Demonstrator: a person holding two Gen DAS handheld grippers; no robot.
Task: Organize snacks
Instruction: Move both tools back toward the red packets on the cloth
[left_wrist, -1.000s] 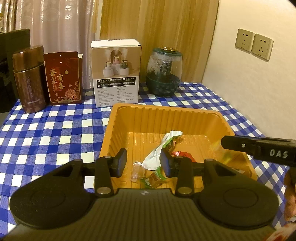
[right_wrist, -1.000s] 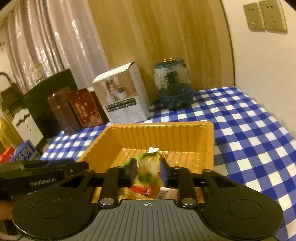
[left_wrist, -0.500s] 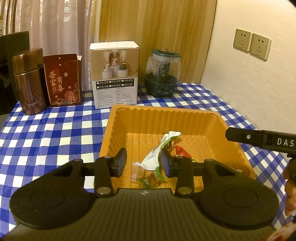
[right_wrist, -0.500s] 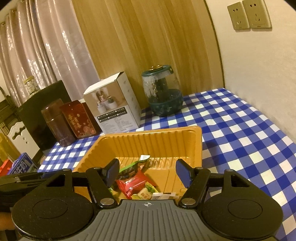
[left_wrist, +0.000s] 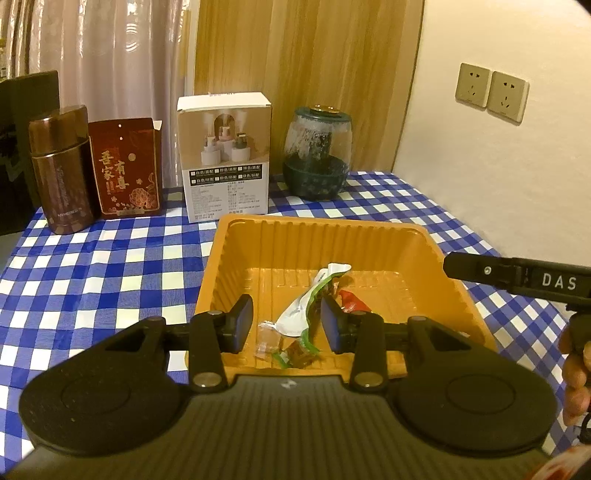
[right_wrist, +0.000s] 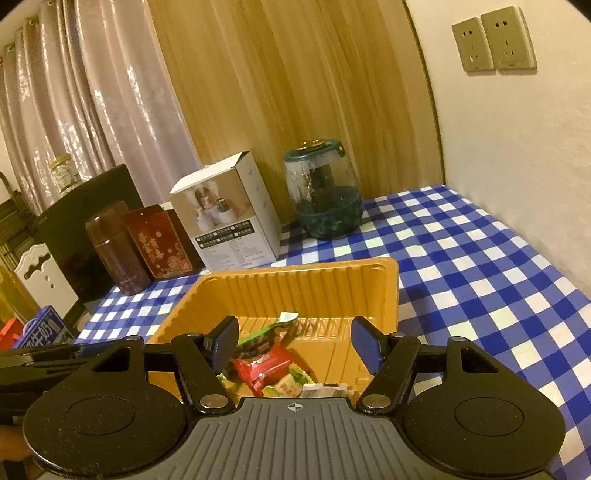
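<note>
So both grippers were hanging over the near edge of the orange tray (left_wrist: 436, 254), which sat on the blue checked tablecloth (left_wrist: 92, 266). The left gripper (left_wrist: 286, 323) had its fingers part open with nothing pinched; a white and green wrapper (left_wrist: 301, 314) lay in the tray between and just past them, with a clear candy (left_wrist: 266, 338) a bit nearer its left finger. The right gripper (right_wrist: 293, 345) was spread wider, empty too, with a red packet (right_wrist: 264, 367) lying in the tray between its fingers and small sweets (right_wrist: 290, 384) just below that.
</note>
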